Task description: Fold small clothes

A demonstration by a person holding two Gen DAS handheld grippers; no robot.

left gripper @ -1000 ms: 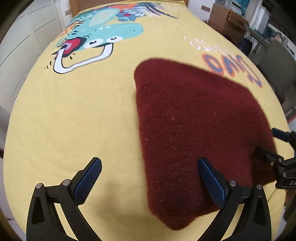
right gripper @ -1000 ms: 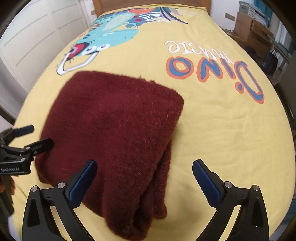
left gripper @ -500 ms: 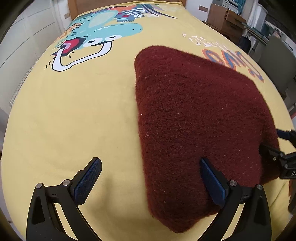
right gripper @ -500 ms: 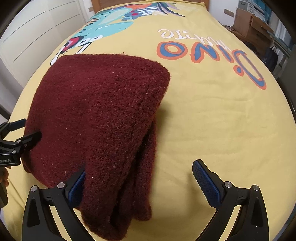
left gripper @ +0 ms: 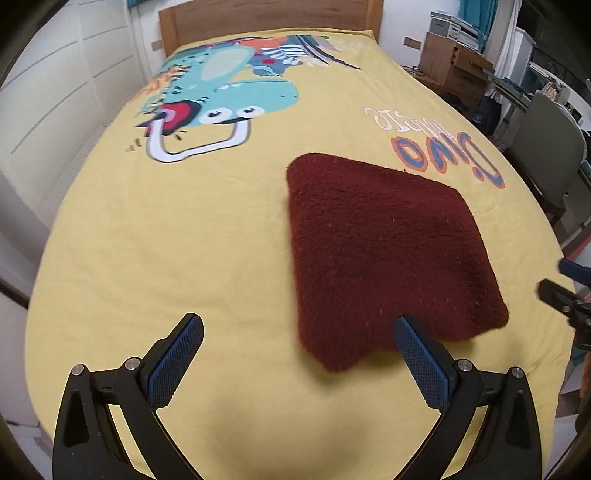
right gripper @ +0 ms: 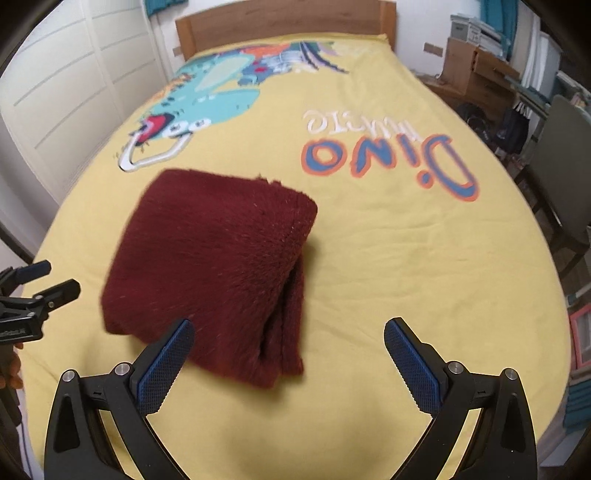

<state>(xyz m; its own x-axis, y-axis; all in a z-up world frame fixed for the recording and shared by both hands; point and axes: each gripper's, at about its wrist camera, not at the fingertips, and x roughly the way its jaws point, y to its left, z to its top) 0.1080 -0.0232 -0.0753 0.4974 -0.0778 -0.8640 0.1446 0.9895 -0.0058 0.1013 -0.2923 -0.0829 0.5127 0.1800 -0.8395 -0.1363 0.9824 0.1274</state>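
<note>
A dark red fuzzy garment (left gripper: 384, 251) lies folded into a thick square on the yellow dinosaur bedspread (left gripper: 184, 229). In the right wrist view it (right gripper: 214, 266) sits left of centre, its stacked layers showing along the right edge. My left gripper (left gripper: 299, 354) is open and empty, just short of the garment's near left corner. My right gripper (right gripper: 288, 354) is open and empty, just short of its near right corner. Each gripper shows at the edge of the other's view, the right one (left gripper: 565, 284) and the left one (right gripper: 40, 284).
A wooden headboard (left gripper: 266, 22) stands at the far end. White wardrobe doors (right gripper: 55, 92) run along the left. Cardboard boxes (right gripper: 476, 74) and a grey chair (right gripper: 561, 166) stand to the right of the bed.
Both grippers have pulled back and up from the garment, which now looks smaller and lies flat. The jaws stay open throughout.
</note>
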